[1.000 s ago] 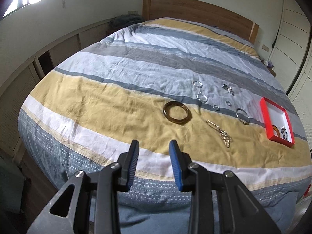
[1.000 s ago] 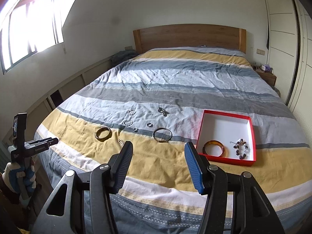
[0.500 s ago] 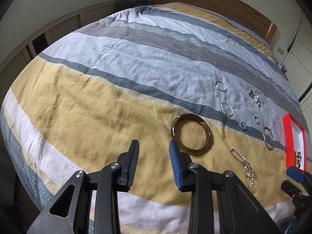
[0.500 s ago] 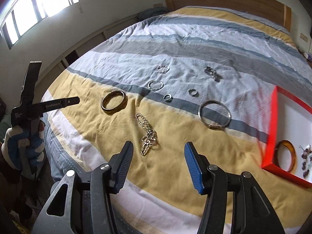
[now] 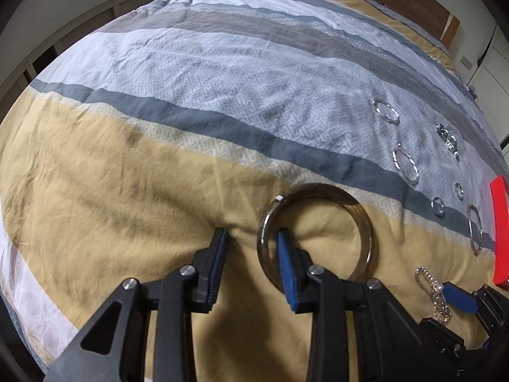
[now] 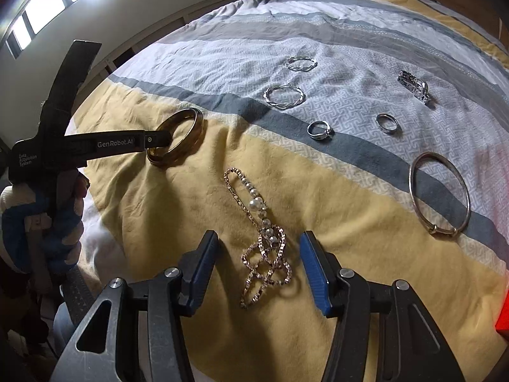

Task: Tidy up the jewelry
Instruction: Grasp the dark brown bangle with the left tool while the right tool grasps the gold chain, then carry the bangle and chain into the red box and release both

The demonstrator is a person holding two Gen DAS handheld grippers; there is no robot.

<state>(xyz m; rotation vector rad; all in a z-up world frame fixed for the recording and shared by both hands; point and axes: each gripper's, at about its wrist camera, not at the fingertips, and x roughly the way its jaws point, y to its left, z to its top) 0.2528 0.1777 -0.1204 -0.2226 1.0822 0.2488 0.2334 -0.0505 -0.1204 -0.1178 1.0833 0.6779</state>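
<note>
On the bed's yellow stripe lies a brown bangle point(image 5: 366, 222). My left gripper point(image 5: 251, 234) is down on it, open: its right blue pad sits inside the ring and the bangle's left rim lies between the jaws, untouched. The right wrist view shows one of its fingers point(image 6: 127, 142) reaching the bangle point(image 6: 198, 127). A gold chain with pearls point(image 6: 254, 203) lies heaped between the jaws of my right gripper point(image 6: 258, 236). Those jaws are closing, and the pads stand clear of the chain. One right pad point(image 5: 458, 296) shows beside the chain point(image 5: 440, 299).
A silver bangle point(image 6: 412, 178), two twisted hoops point(image 6: 280, 106), two small rings point(image 6: 319, 130) and a silver link bracelet point(image 6: 413, 86) lie spread over the grey and white stripes. A red box point(image 5: 499, 222) sits at the right. A gloved hand point(image 6: 57, 222) holds the left gripper.
Both grippers have come down close to the bed. The left now straddles the brown bangle's rim. The right has moved over the pearl chain and its jaws have narrowed a little.
</note>
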